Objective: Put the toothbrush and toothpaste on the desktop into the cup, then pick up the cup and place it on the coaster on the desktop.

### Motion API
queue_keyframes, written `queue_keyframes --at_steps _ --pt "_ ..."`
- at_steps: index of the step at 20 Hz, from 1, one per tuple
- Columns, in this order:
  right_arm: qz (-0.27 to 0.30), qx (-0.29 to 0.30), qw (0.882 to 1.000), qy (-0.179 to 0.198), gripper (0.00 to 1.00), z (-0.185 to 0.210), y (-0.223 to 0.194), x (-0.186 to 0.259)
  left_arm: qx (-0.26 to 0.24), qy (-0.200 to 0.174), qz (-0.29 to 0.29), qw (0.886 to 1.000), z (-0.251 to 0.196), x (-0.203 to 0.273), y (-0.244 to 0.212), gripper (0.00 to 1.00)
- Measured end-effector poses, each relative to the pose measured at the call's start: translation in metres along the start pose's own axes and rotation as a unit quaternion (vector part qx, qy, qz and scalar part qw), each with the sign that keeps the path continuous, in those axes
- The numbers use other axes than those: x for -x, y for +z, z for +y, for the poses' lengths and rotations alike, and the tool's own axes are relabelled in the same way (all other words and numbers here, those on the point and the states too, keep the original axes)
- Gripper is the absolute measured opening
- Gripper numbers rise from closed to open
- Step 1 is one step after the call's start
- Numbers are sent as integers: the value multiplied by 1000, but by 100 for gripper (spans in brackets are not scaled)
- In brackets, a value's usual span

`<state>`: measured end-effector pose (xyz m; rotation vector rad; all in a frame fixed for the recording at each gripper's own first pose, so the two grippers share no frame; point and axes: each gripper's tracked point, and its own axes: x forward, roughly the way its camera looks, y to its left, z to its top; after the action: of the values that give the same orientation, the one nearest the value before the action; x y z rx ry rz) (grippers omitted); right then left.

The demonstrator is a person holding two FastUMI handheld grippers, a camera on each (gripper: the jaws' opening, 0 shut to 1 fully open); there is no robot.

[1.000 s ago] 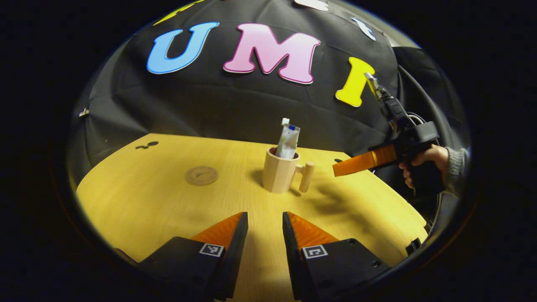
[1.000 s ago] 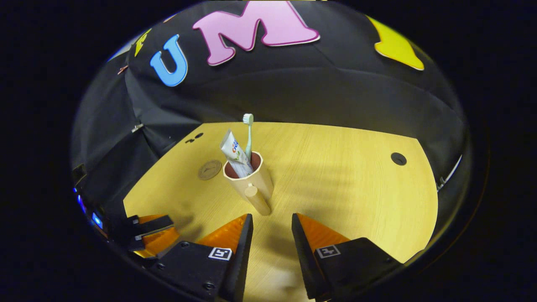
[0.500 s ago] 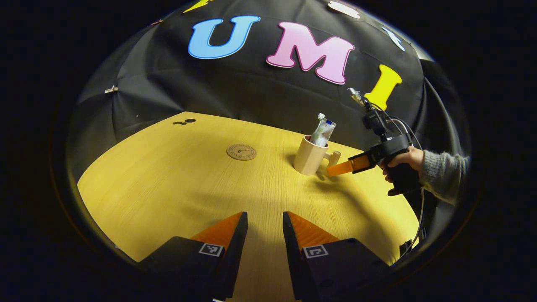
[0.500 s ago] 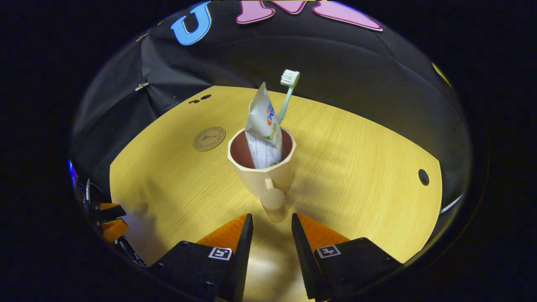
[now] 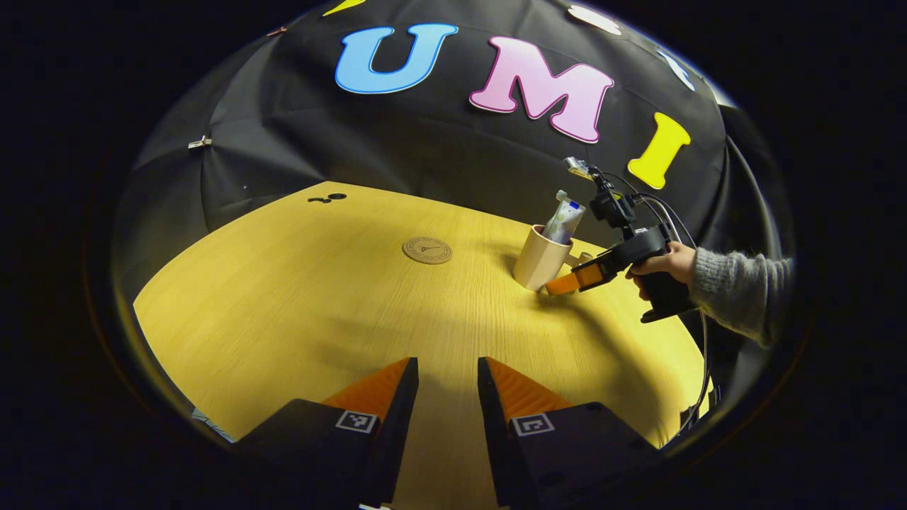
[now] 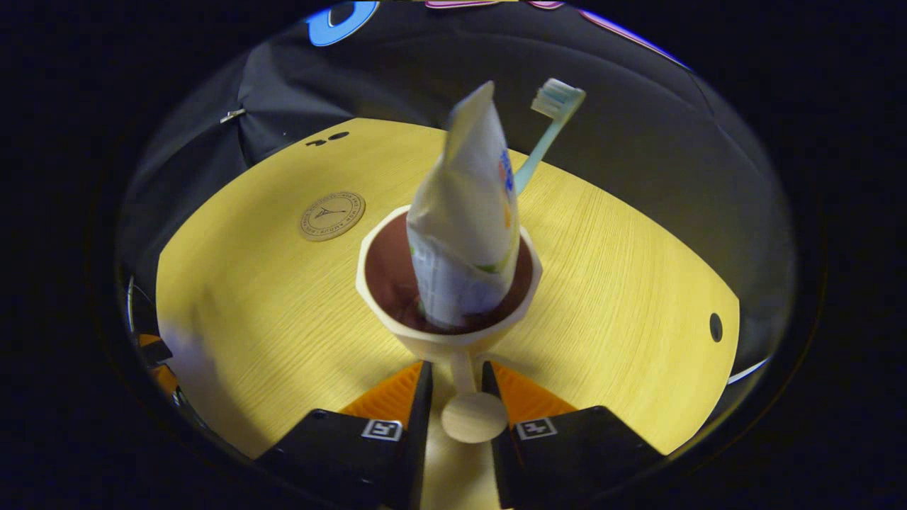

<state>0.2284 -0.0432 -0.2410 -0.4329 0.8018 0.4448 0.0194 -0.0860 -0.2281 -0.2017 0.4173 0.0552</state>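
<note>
Standing on the desk [image 6: 623, 283], the cup [image 6: 439, 340] holds the toothpaste [image 6: 464, 234] and toothbrush [image 6: 549, 127], both upright. Its handle [image 6: 473, 414] lies between the right gripper [image 6: 453, 375] fingers, which flank it closely; whether they press on it cannot be told. The coaster [image 6: 331, 215] lies at 10 o'clock from the cup, apart. In the left gripper view, the left gripper [image 5: 448, 375] hovers over the desk, fingers slightly parted and holding nothing, with the cup at 2 o'clock.

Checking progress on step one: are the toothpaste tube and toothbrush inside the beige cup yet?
Yes, both in. The white toothpaste tube and pale green toothbrush stand inside the beige handled cup, leaning on its rim.
</note>
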Motion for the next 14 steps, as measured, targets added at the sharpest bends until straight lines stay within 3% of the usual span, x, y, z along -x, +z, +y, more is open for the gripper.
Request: queue_keyframes --at_steps 2,8,14 --pt "-4 -1 1000 4 29 2 0 -1 0 2 2 1000 5 0 0 55" --pt "-25 4 1000 -1 20 1 4 -1 5 3 4 1000 11 -3 -2 54" --pt "-35 -13 999 4 19 5 6 6 1 -6 3 1000 12 -3 0 54"
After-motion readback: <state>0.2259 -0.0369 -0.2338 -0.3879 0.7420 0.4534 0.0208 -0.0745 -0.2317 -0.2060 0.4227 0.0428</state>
